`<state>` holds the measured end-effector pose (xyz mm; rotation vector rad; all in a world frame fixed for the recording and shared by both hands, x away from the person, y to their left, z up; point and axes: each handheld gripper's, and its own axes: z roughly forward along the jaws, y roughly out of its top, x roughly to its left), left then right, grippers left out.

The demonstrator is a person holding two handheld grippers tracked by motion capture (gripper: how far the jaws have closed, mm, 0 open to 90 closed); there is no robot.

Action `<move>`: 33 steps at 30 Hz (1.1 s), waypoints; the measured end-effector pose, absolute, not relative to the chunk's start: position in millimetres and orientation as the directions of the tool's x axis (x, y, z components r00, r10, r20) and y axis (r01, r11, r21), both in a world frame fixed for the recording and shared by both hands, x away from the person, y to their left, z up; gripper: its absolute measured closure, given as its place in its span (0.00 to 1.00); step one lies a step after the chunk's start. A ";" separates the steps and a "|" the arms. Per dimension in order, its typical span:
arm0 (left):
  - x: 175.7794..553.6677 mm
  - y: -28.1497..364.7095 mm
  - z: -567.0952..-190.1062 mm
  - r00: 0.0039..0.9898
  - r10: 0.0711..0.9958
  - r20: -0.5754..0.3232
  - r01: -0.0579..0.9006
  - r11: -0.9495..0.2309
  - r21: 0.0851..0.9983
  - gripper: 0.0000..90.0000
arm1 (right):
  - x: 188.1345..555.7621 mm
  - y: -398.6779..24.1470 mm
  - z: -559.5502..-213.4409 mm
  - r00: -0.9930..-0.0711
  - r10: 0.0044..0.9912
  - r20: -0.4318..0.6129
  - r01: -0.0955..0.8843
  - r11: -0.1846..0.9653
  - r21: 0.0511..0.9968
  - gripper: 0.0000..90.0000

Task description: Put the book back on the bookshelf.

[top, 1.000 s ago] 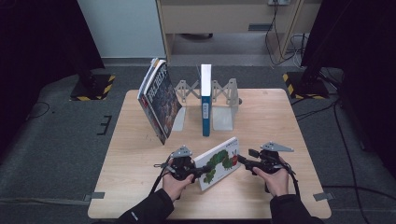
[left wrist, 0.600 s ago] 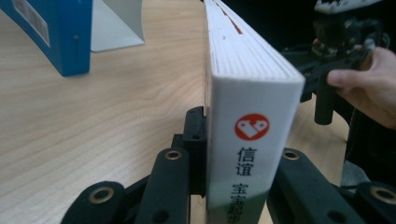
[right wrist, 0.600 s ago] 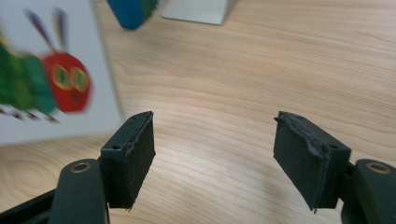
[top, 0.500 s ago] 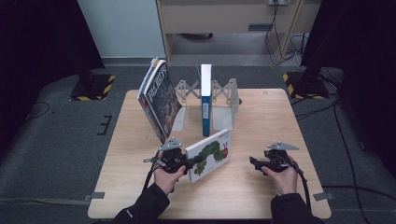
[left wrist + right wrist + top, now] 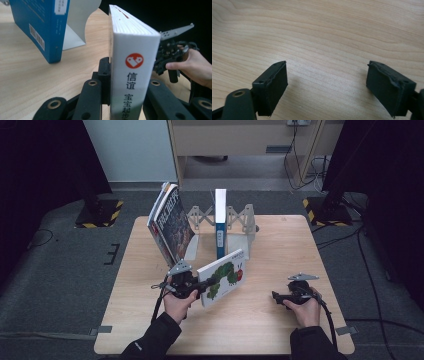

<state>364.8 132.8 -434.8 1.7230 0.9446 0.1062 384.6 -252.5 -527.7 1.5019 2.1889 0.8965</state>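
White-covered and thick, the caterpillar picture book [image 5: 222, 276] is clamped at its spine end by the left hand-held gripper [image 5: 192, 287], whose jaws press both sides of it in the left gripper view; it is held tilted above the wooden surface [image 5: 270, 320], in front of the metal bookend rack [image 5: 240, 222]. A blue book [image 5: 220, 222] stands upright in that rack, and other books [image 5: 170, 222] lean beside it. The right hand-held gripper [image 5: 278, 296] sits well apart to the right, its jaws just been opening, nothing between them.
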 end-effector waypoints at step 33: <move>399.1 102.8 -402.5 0.616 0.717 -0.327 0.430 0.042 0.902 0.83 | 381.1 -250.5 -539.3 -0.412 0.911 0.005 0.644 0.287 0.709 0.03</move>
